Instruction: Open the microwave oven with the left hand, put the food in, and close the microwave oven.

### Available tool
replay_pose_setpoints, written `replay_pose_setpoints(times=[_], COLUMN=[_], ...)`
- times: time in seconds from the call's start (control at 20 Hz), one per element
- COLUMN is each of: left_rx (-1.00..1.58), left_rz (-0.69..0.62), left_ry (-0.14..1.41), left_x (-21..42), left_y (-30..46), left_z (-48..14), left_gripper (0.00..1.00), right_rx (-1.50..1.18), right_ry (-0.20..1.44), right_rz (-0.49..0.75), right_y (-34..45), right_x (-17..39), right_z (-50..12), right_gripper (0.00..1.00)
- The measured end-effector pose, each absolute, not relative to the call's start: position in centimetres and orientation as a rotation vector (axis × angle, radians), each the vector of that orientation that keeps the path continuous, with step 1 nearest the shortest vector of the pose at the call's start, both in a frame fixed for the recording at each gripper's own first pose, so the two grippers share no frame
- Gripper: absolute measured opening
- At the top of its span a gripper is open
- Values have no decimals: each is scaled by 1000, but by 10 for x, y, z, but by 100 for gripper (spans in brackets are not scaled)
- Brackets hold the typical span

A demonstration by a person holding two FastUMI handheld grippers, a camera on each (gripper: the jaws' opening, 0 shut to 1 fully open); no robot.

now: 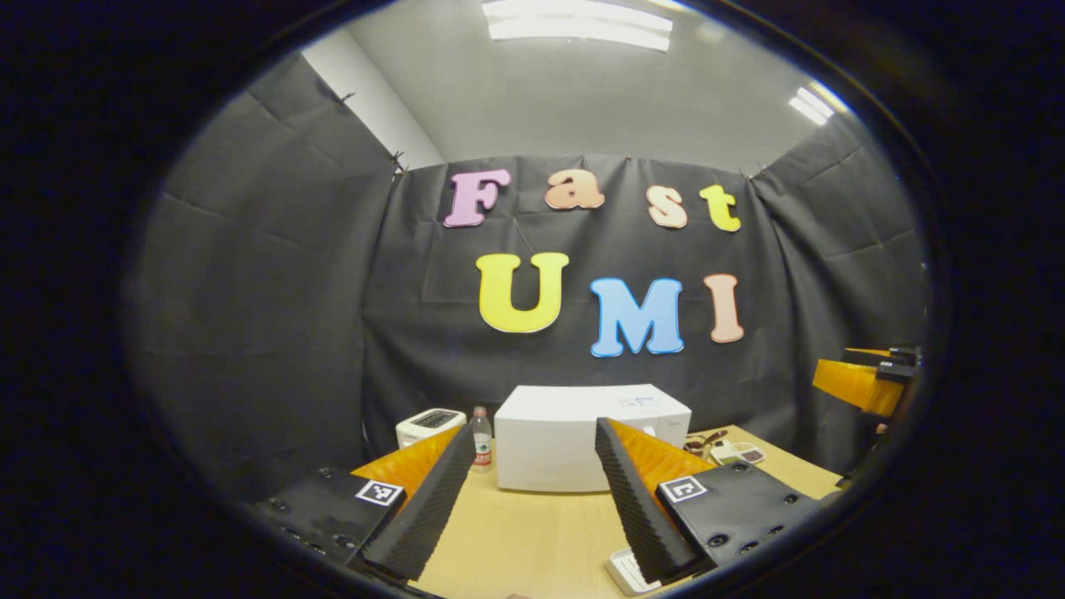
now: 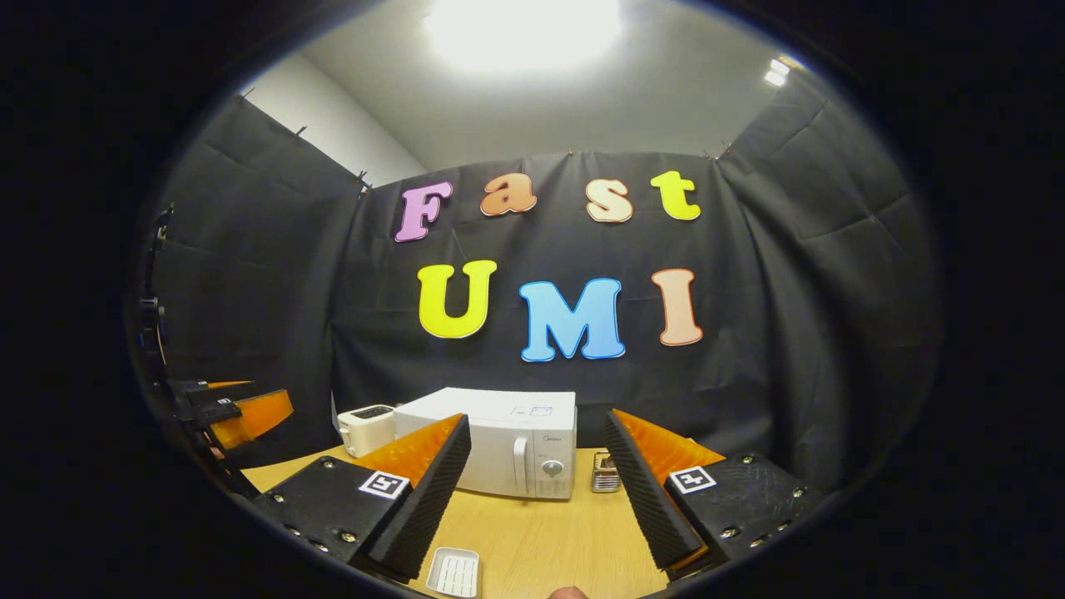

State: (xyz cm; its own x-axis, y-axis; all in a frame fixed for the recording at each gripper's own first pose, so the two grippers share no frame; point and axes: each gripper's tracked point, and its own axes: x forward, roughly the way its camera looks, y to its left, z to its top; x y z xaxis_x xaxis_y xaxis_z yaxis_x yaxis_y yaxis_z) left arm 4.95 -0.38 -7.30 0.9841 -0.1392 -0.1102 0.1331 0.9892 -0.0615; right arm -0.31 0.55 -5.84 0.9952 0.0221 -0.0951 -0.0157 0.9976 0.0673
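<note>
The right gripper (image 2: 537, 507) is held above a light wooden table (image 2: 549, 541) with its jaws spread wide and nothing between them. A white box-shaped microwave oven (image 2: 507, 445) stands at the far side of the table, door closed. A white toaster (image 2: 366, 428) sits just beside it. A small white ribbed tray (image 2: 454, 572) lies near the front edge. The left gripper (image 2: 241, 416) is visible at the side.

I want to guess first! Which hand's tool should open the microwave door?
Probably left: the task gives it the door, and its open tool faces the closed microwave head-on, holding nothing.
</note>
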Motion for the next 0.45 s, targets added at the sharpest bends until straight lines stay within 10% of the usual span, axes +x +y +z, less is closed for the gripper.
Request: replay_pose_setpoints(times=[0.45], left_rx=[-45], left_rz=[-124], left_ry=[70], left_x=[51], left_y=[7], left_z=[-65], left_gripper=[96], right_rx=[39], right_ry=[104], right_rz=[-28], right_y=[-2], right_x=[-1], right_z=[-61], right_gripper=[98])
